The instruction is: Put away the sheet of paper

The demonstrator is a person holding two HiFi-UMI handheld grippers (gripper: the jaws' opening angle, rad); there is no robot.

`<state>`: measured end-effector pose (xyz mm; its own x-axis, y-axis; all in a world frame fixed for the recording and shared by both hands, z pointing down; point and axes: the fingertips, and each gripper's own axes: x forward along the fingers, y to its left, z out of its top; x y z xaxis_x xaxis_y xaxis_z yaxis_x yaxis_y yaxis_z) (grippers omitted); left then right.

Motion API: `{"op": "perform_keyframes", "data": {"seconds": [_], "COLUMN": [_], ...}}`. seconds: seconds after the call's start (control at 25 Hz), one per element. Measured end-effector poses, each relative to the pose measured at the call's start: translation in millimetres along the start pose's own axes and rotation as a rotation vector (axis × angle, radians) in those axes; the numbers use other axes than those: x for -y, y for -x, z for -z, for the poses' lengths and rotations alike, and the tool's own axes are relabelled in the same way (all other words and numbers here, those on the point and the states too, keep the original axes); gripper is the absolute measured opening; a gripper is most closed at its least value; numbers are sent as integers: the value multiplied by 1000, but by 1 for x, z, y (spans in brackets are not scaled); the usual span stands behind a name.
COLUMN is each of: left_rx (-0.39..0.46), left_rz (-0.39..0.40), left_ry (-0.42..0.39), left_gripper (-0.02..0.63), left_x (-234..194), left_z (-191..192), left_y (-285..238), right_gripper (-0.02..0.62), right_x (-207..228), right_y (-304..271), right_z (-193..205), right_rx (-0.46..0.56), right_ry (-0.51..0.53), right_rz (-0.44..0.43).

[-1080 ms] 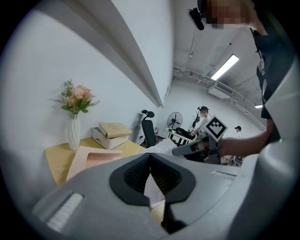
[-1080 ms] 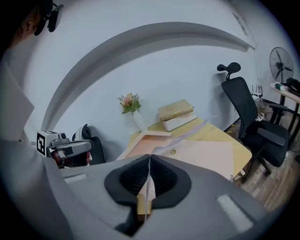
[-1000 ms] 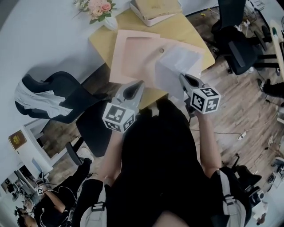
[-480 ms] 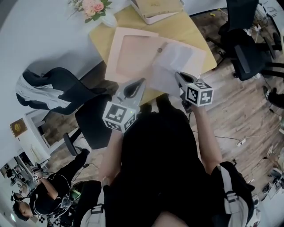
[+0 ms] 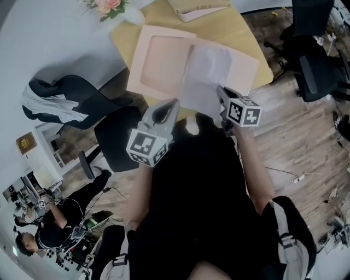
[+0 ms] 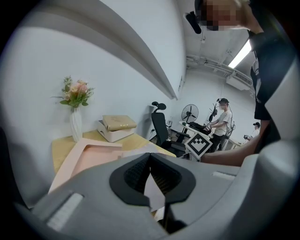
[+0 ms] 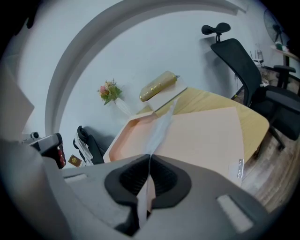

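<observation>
Since right gripper [image 5: 221, 91] pinches the paper sheet [image 5: 205, 68] by its edge over the pink folder [image 5: 158, 60] & left gripper [image 5: 174, 104] is clenched empty, lower it flat, square w/ folder.

Right hand-held gripper [image 5: 221, 92] sinking toward tabletop [image 5: 240, 33], lowering pinched sheet of paper [image 5: 208, 71]; sheet, lifted and bowed before, now flattening across open pink tray [image 5: 158, 63].

White paper [image 5: 206, 71] on pale pink tray [image 5: 158, 57], both on yellow wooden table [image 5: 249, 46]. At table's far edge: pink flowers [image 5: 106, 5], white vase [image 5: 133, 16], cream box [image 5: 199, 6]. Left of table, black chair [image 5: 87, 109]; right, brown plank floor [image 5: 301, 142]. Grey left gripper [image 5: 174, 102] and right gripper [image 5: 220, 89] at near edge, with black-and-white square-patterned cubes [image 5: 146, 146].
</observation>
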<state>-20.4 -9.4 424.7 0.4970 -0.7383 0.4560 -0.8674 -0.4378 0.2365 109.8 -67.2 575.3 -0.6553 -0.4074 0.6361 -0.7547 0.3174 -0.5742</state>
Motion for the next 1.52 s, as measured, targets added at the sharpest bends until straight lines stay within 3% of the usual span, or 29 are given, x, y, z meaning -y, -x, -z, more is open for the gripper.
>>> {"op": "perform_keyframes", "data": {"seconds": [0.48,1.36,1.52], "left_rx": [7,-23,-32], "left_rz": [12,127,138], "left_ry": [18,22,26], "left_gripper": [8,8,8], "left_x": [-21,-79,-90], "left_z": [1,0,2], "left_y": [-1,-4,-5], "right_gripper": [3,3,3], "right_x": [12,42,43], "right_y": [-25,-35,-45], "right_z": [-7,-19,-23], "right_rx": [52,123,92], "right_ry": [-120,-221,-193], "right_rz": [50,237,233]}}
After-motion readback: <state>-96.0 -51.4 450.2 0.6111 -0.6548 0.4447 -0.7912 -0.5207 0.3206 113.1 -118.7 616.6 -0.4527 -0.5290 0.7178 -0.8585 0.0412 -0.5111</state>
